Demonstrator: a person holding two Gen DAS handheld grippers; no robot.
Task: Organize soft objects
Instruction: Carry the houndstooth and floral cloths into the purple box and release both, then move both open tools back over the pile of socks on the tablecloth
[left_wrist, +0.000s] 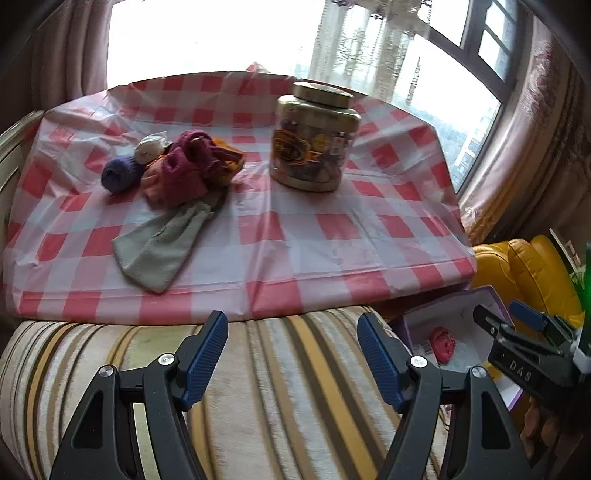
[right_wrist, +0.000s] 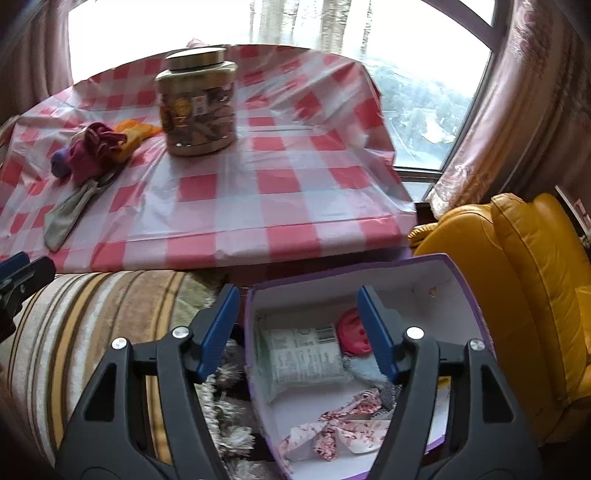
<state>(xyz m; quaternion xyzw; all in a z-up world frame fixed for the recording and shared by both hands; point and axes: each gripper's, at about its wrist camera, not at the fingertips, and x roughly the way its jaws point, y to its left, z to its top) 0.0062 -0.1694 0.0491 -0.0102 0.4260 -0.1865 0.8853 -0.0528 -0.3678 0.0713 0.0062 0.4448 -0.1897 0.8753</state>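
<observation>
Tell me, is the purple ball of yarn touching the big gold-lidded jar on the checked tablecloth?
Apart. The left wrist view shows the purple ball of yarn far left of the gold-lidded jar, with bundled cloths and bare checked tablecloth between.

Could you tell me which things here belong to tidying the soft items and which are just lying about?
Part of the job:
- pile of socks
- grey sock
- purple yarn ball
- purple box with soft items inside

Just lying about:
- gold-lidded jar
- yellow armchair
- striped cushion
</observation>
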